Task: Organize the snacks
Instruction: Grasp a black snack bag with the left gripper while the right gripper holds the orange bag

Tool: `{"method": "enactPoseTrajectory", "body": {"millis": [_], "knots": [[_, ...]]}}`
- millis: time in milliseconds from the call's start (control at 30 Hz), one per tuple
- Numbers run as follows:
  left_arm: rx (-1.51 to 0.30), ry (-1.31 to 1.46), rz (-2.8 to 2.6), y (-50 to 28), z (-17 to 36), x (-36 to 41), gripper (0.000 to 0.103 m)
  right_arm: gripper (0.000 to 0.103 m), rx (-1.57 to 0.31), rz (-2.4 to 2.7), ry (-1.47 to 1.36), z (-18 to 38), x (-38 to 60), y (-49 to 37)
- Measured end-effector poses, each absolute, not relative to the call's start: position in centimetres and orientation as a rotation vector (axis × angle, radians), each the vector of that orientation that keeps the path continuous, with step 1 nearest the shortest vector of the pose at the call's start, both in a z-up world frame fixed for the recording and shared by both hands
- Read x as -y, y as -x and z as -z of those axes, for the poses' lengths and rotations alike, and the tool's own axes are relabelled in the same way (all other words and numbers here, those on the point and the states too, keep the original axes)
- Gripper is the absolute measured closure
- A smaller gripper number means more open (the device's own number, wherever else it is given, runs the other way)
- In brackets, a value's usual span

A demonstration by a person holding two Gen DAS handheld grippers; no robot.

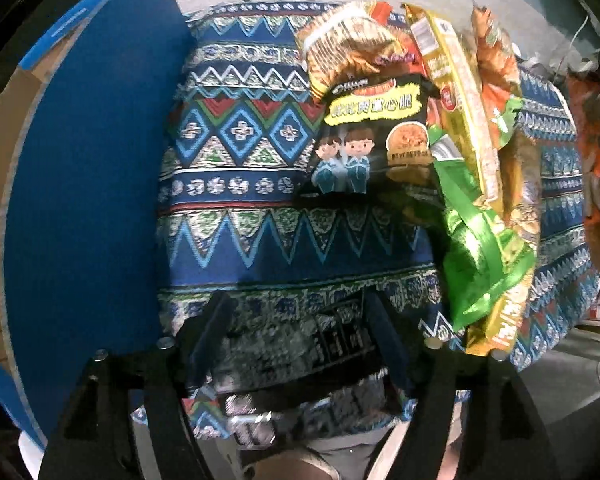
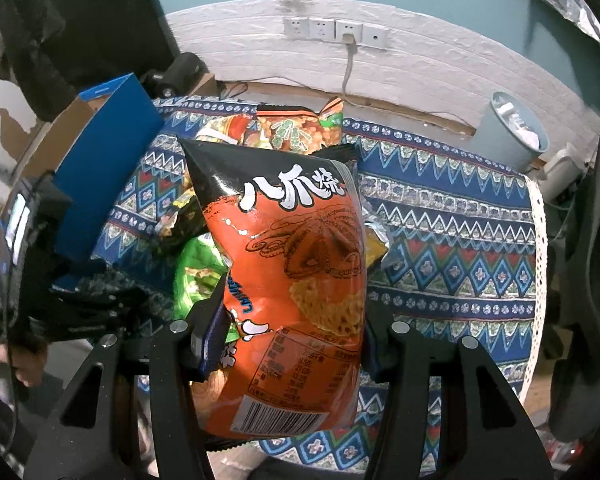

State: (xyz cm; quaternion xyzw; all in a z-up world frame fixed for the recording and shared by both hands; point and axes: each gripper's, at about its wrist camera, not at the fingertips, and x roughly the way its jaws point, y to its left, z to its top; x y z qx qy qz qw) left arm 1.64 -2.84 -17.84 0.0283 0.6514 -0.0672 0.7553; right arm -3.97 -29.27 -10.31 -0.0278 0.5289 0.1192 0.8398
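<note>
Now the right gripper point(image 2: 290, 340) holds an orange octopus snack bag point(image 2: 296, 280) above the table point(image 2: 460, 240). Meanwhile the left gripper point(image 1: 300, 344) is wide and holds nothing, near the snack pile point(image 1: 420, 140), beside a blue box point(image 1: 92, 184).

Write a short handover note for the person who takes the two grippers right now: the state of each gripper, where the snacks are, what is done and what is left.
Right gripper: shut on the orange snack bag, held above the table.
Left gripper: open, holding nothing, low over the patterned tablecloth.
Snack pile: several bags heaped on the cloth.
Blue box: at the table's left edge; its inside is not visible.
Done: one bag picked up.
Left: probably place it in the box, then the pile.
</note>
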Motion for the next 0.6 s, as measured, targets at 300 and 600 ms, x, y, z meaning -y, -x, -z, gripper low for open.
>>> {"method": "enactPoseTrajectory", "body": {"millis": [300, 600], "knots": [[-1.475, -0.057, 0.130, 0.9, 18.3, 2.3, 0.018, 0.049, -1.115, -0.279, 0.070, 10.0, 28.6, 4.6], [-1.489, -0.113, 0.145, 1.9, 20.5, 4.1, 0.010, 0.049, -1.117, -0.276, 0.053, 10.1, 29.3, 5.0]]}}
